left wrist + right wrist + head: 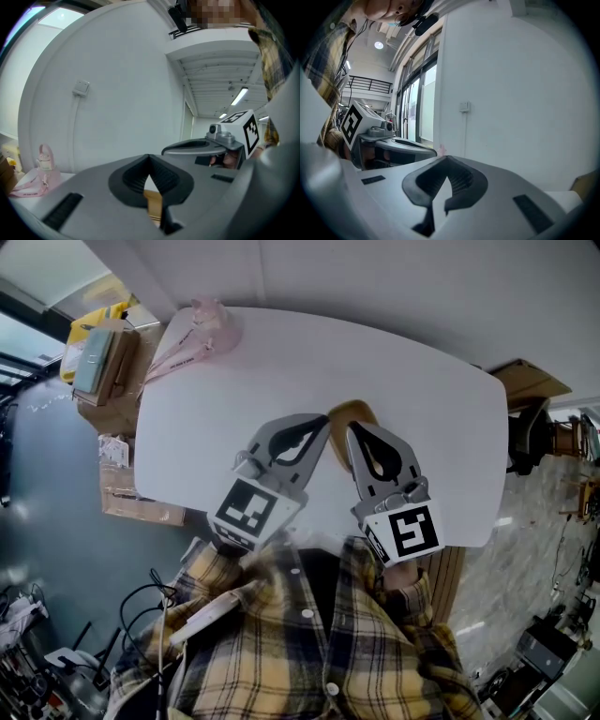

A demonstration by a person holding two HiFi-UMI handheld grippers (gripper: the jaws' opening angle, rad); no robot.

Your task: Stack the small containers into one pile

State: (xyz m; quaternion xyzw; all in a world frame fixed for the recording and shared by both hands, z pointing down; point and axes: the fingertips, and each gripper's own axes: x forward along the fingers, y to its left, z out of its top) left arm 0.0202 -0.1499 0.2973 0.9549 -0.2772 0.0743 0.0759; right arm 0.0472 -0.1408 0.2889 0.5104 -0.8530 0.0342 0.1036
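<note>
Holding both tongs low over the near side of the white table [441, 418], I have them angled toward each other so their tips almost meet. My left tongs [322, 420] are pressed together, the ribbed pads meeting at the tip with nothing pinched between them. My right tongs [351, 430] are pressed together too, and they are just as empty.

A tan container [359, 410] sits on the table right at the two tips, partly covered by them in the head view. From the left gripper view a strip of the same tan shows through the slot below the closed pads, behind the jaws rather than in their grip. I cannot tell from any view whether it is one container or several nested together, nor whether either tip touches it.

At the far left corner of the table lies a pink bag [200, 330], well apart from the tongs. Cardboard boxes [112, 381] stand on the floor beside that end of the table. My plaid shirt [309, 634] fills the bottom of the head view. Both gripper views look across the table to a plain white wall [117, 84] with a small switch box [81, 87] on it.
</note>
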